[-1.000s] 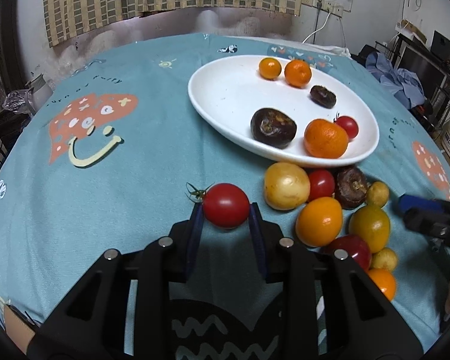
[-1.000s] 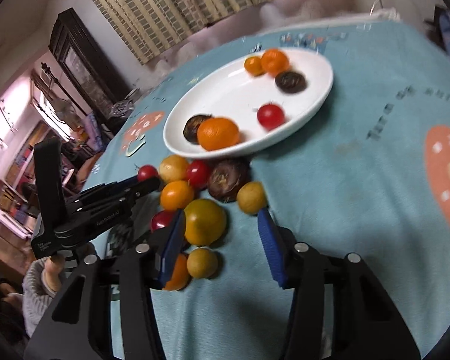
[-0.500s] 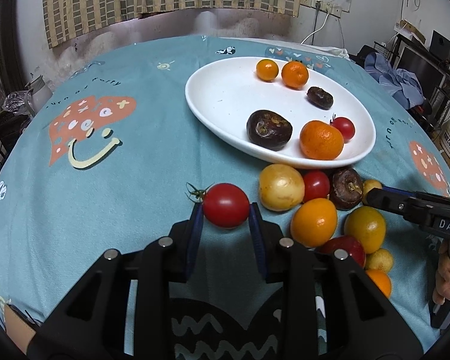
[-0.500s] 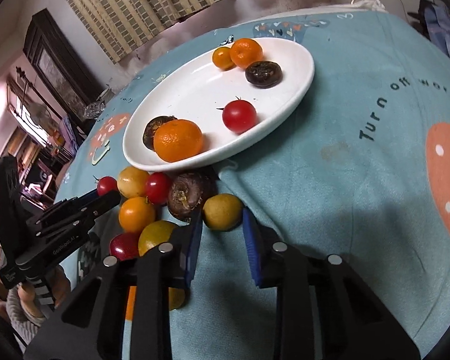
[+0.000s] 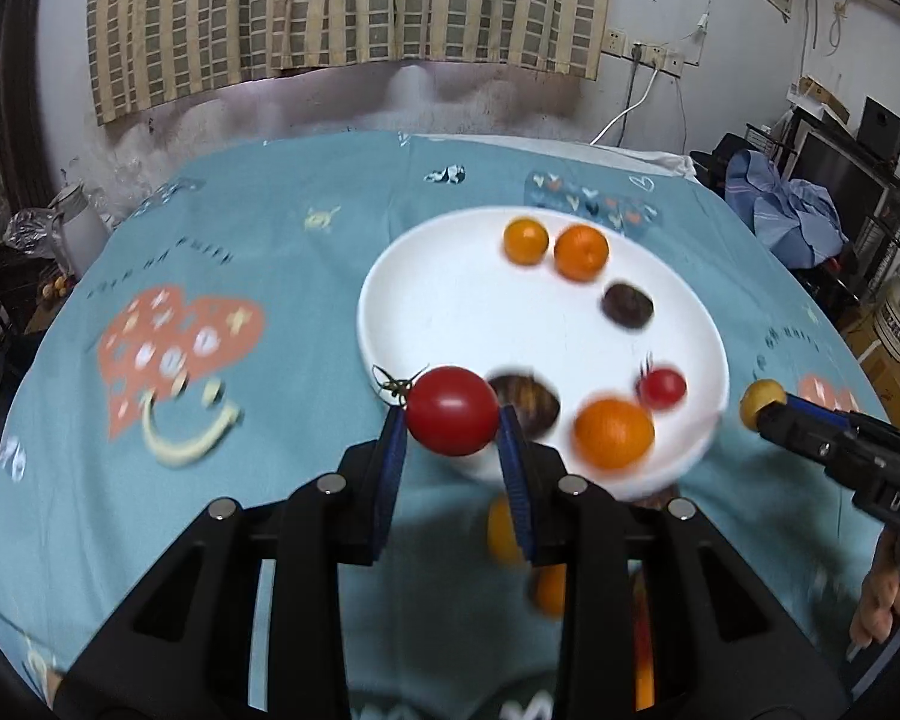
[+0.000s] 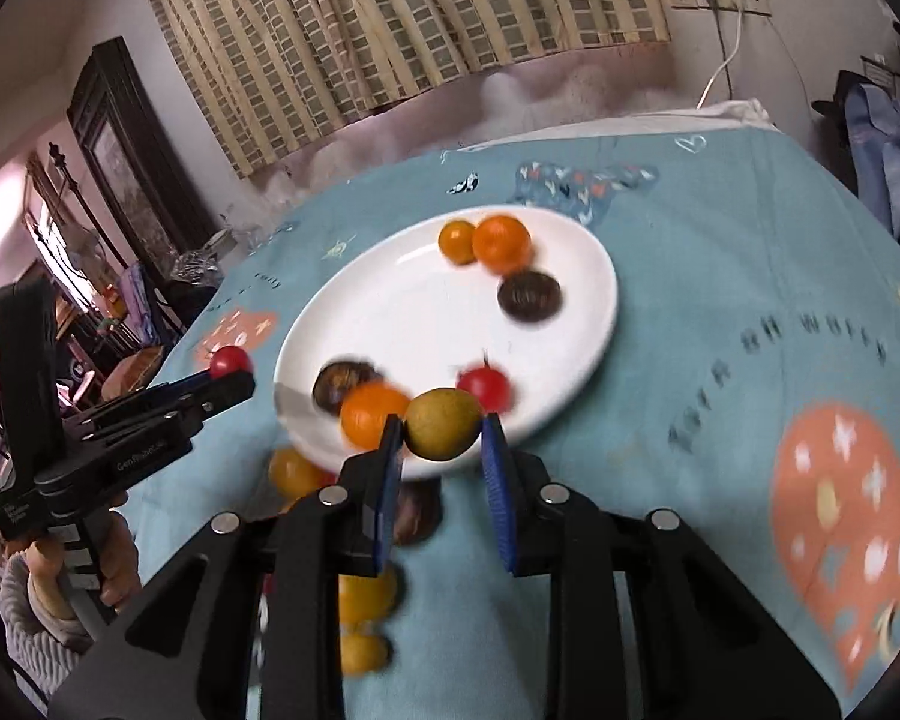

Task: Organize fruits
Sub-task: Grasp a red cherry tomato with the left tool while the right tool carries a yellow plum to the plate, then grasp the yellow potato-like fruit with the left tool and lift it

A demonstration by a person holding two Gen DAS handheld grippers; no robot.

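My left gripper [image 5: 452,420] is shut on a red tomato [image 5: 452,410] with a green stem and holds it in the air at the near left rim of the white plate [image 5: 450,300]. My right gripper [image 6: 441,435] is shut on a small yellow-green fruit [image 6: 442,423], lifted over the plate's near rim [image 6: 570,408]. The plate holds several fruits: oranges [image 5: 613,432], dark brown fruits [image 5: 627,305] and a small red tomato [image 5: 663,387]. The right gripper also shows in the left wrist view [image 5: 762,405], and the left gripper in the right wrist view [image 6: 231,369].
Several loose fruits, orange and yellow [image 6: 366,597], lie on the teal tablecloth [image 5: 270,252] below the grippers, partly hidden by them. A dark fruit [image 6: 417,513] sits by the plate's near edge. Furniture and clutter stand beyond the table's edges.
Both grippers have risen from the cloth and moved toward the plate. The right gripper closed on the yellow-green fruit and lifted it. The left still holds the tomato.
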